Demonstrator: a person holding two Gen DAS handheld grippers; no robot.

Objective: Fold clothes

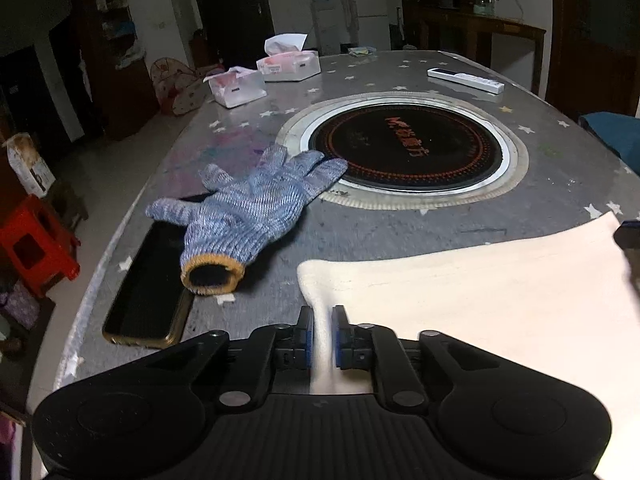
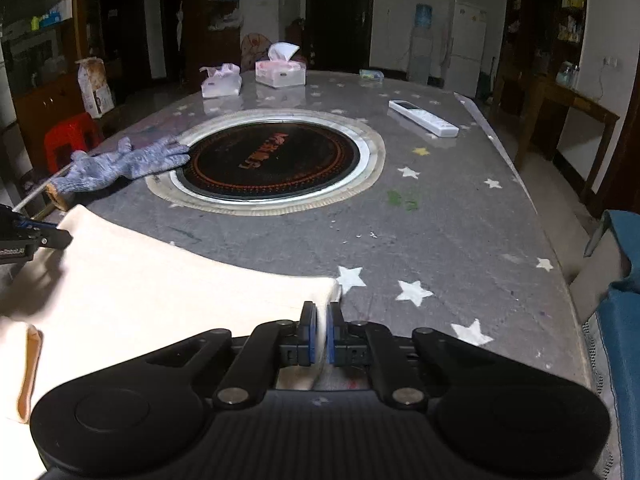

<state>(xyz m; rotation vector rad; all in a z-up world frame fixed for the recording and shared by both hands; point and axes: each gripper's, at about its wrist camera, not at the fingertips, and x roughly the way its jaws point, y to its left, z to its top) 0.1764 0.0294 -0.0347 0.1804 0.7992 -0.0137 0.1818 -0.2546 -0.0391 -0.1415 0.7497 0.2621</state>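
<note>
The cream cloth (image 1: 480, 300) lies flat ahead of both claws, left gripper (image 1: 322, 316) and right gripper (image 2: 321, 312) each clamped on a near corner, folding apparently just starting.

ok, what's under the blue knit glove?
The blue knit glove lies partly on a black phone; its fingertips overlap the round cooktop's rim. The phone's far end is covered, and the table beneath the glove is hidden.
</note>
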